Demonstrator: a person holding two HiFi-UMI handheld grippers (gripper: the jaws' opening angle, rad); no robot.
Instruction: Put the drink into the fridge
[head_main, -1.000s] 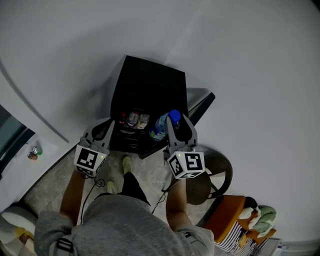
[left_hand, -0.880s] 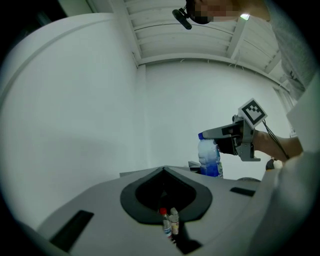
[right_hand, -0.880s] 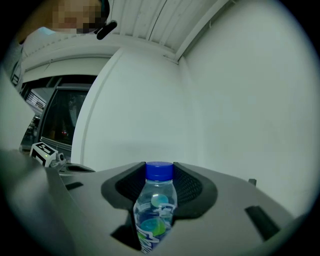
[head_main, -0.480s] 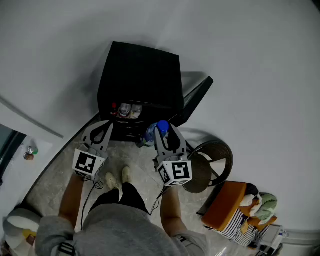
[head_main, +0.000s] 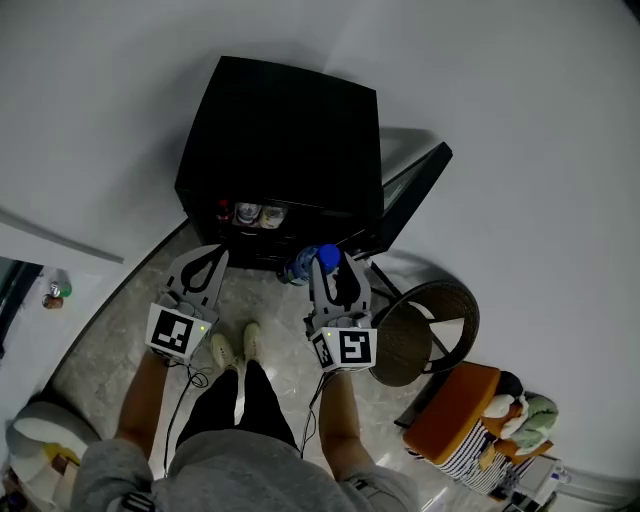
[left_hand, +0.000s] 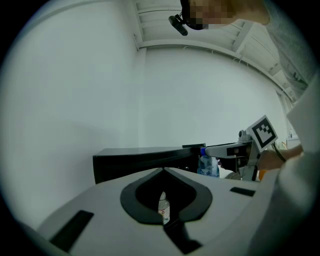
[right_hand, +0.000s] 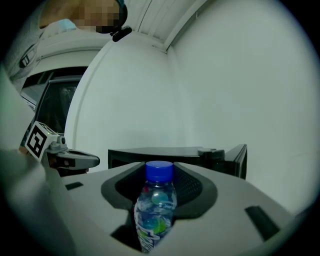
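R gripper (head_main: 336, 262): jaws spread wide and clamped on the drink bottle (right_hand: 155, 210), pads on its body below the blue cap. I read this as a carry grip, w/ the cap left clear. The bottle stands upright, cap up, long axis approx. vertical and square to the level jaws. It hangs just in front of the open black fridge (head_main: 285, 130), not yet inside.

L gripper (head_main: 212, 255): tips pressed together. A small pale bottle (left_hand: 163, 209) shows through the hollow behind the tips; prob. something further off, but I can't tell. I judge this gripper is idling beside the other.

The fridge door (head_main: 410, 205) is swung out to the right. Cans (head_main: 255, 212) sit on a shelf inside.
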